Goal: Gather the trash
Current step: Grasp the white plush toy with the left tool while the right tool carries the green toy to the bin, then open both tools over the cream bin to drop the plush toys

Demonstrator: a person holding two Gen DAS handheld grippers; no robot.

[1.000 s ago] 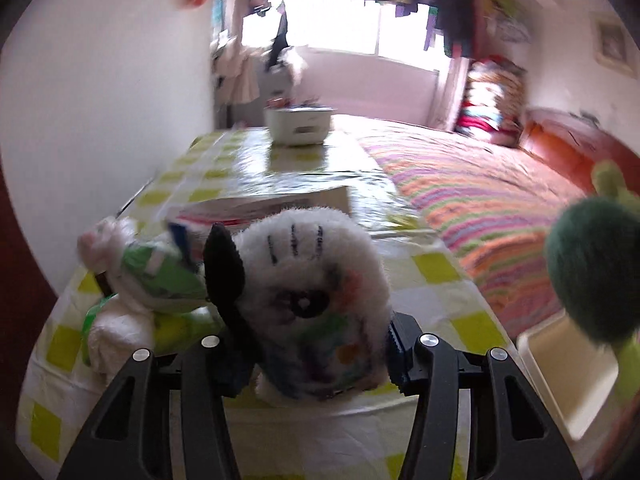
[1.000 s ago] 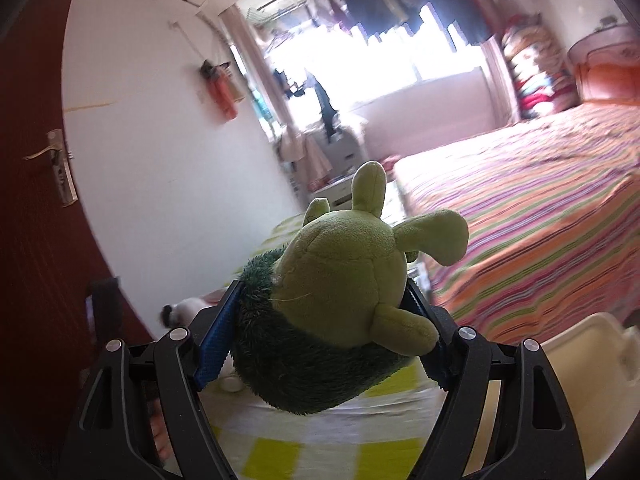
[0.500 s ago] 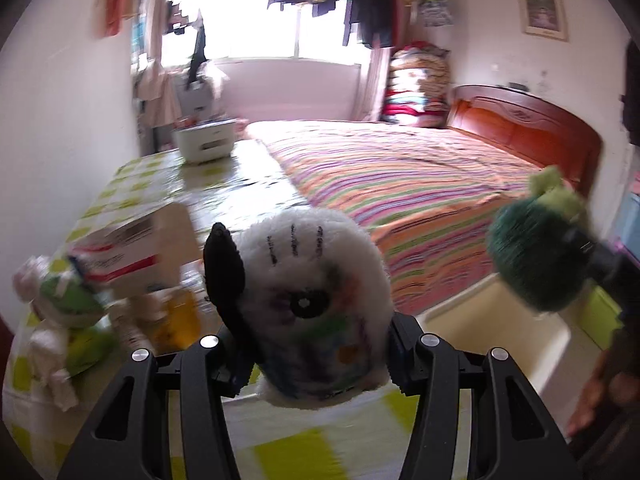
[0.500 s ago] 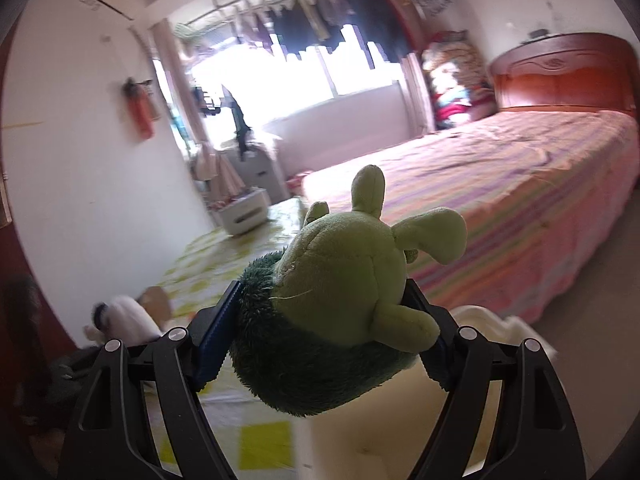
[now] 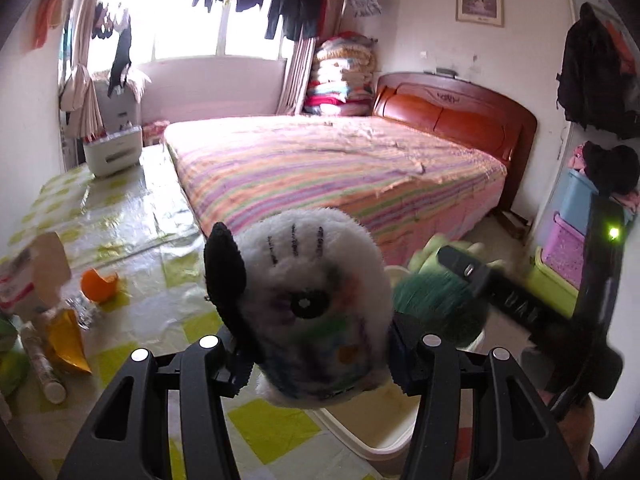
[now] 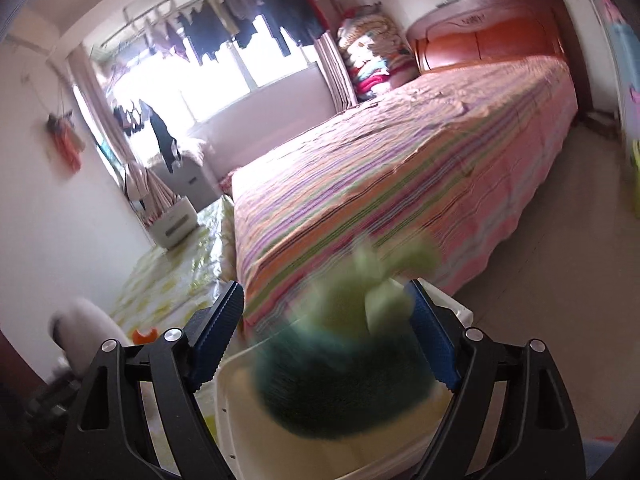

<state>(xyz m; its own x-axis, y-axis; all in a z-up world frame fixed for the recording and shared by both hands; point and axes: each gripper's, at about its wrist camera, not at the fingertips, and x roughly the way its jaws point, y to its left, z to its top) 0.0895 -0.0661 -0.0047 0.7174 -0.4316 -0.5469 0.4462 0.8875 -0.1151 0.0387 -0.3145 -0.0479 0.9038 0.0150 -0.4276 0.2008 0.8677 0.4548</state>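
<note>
My left tongs (image 5: 316,344) point forward and slightly down over the worktop (image 5: 132,236) edge, clamped on a white plush (image 5: 312,300); its black ear sticks out past my left finger and its face looks back at the camera. Off to the left of these tongs, on the checked cloth, lie an orange peel (image 5: 98,285), a gold wrapper (image 5: 68,340), a carton (image 5: 34,276) and a paper roll (image 5: 42,364). To their right, my right tongs (image 5: 460,276) reach in sideways with the green plush (image 5: 436,300) at their tips, above a white bin (image 5: 360,436) just below and beyond my fingers.

From the right wrist, my right tongs (image 6: 328,340) tilt down over that bin (image 6: 240,420). Their jaws have just been opening: the blue pads (image 6: 430,344) stand wide, the left one clearly apart from the green plush (image 6: 344,364), which is blurred between and below them over the bin's mouth; I cannot tell if the right pad touches it. The white plush (image 6: 86,332) shows far to the left of these tongs. The striped bed (image 6: 400,184) lies ahead.
</note>
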